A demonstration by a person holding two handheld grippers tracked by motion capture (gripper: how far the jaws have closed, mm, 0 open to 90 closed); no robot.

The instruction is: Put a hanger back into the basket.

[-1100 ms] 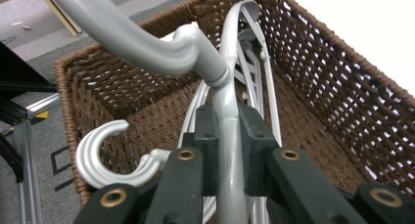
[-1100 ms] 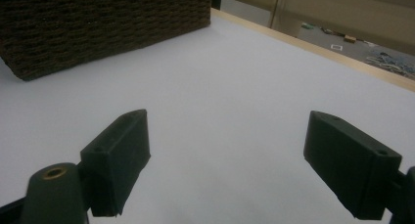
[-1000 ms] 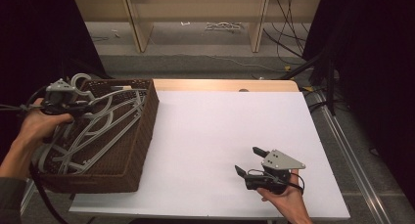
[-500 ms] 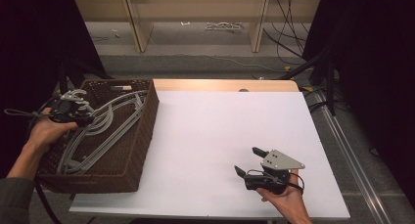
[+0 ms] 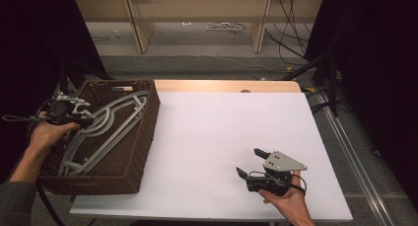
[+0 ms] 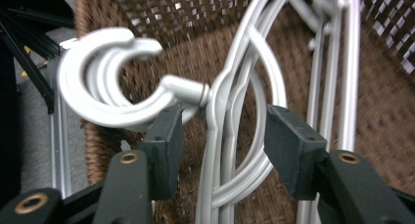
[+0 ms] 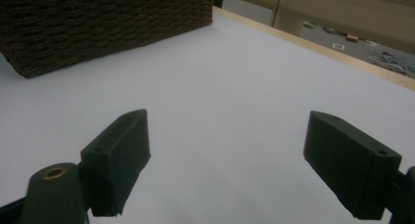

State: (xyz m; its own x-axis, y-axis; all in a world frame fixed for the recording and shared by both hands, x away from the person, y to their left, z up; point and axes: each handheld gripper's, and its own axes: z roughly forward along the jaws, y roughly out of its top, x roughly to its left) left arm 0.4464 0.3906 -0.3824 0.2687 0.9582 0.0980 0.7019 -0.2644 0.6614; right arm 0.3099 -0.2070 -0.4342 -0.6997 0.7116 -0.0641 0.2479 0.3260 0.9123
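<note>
Both jaws are standing apart: your left gripper, having just been opening, is straddling the hanger's neck in the basket; next, close on it.

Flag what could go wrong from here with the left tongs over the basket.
The left tongs have just been opening around a hanger neck, and the pads look clear of it. The silver hangers lie interlaced in the wicker basket, so a lift may drag several out, or a hook may snag.
</note>
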